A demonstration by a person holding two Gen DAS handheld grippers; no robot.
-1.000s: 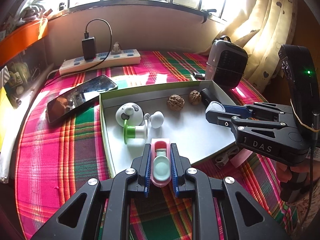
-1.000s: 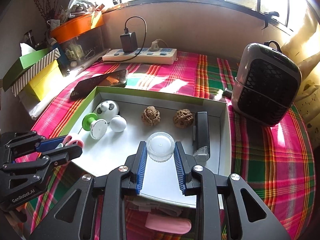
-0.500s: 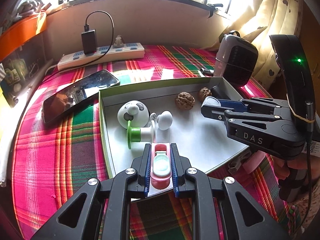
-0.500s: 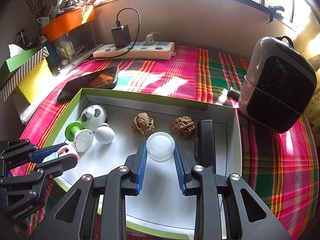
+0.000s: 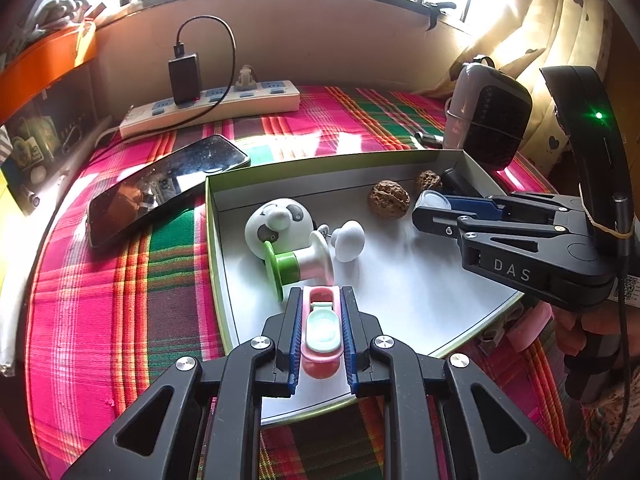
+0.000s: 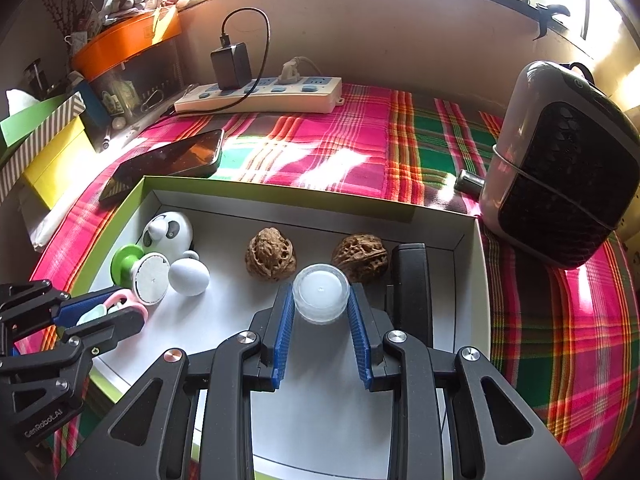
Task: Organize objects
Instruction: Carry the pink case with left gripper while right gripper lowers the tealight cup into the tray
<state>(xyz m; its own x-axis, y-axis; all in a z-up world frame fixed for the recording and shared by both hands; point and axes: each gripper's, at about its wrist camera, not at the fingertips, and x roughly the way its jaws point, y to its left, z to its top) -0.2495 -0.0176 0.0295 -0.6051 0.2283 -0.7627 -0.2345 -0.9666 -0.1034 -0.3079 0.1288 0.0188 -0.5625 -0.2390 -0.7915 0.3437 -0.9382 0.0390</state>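
Plaid cloth (image 6: 360, 148) in pink, green and orange covers the table, and on it sits a shallow white box (image 6: 280, 206) with a green outer rim. Beside the box's right wall stands a dark, rounded heater (image 6: 560, 168); a black phone (image 5: 160, 188) lies against its far left corner. Inside the box are a panda toy (image 6: 168, 232), a green and white spool (image 6: 136, 272), a white knob (image 6: 188, 276), two walnuts (image 6: 270, 254) and a black bar (image 6: 410, 280). The left gripper (image 5: 320, 308), over the box's near edge, is clamped narrowly on a small pink case (image 5: 322, 332) with a pale mint oval lid. The right gripper (image 6: 320, 292), just in front of the walnuts, grips a round, translucent white cap (image 6: 320, 296) between its blue pads.
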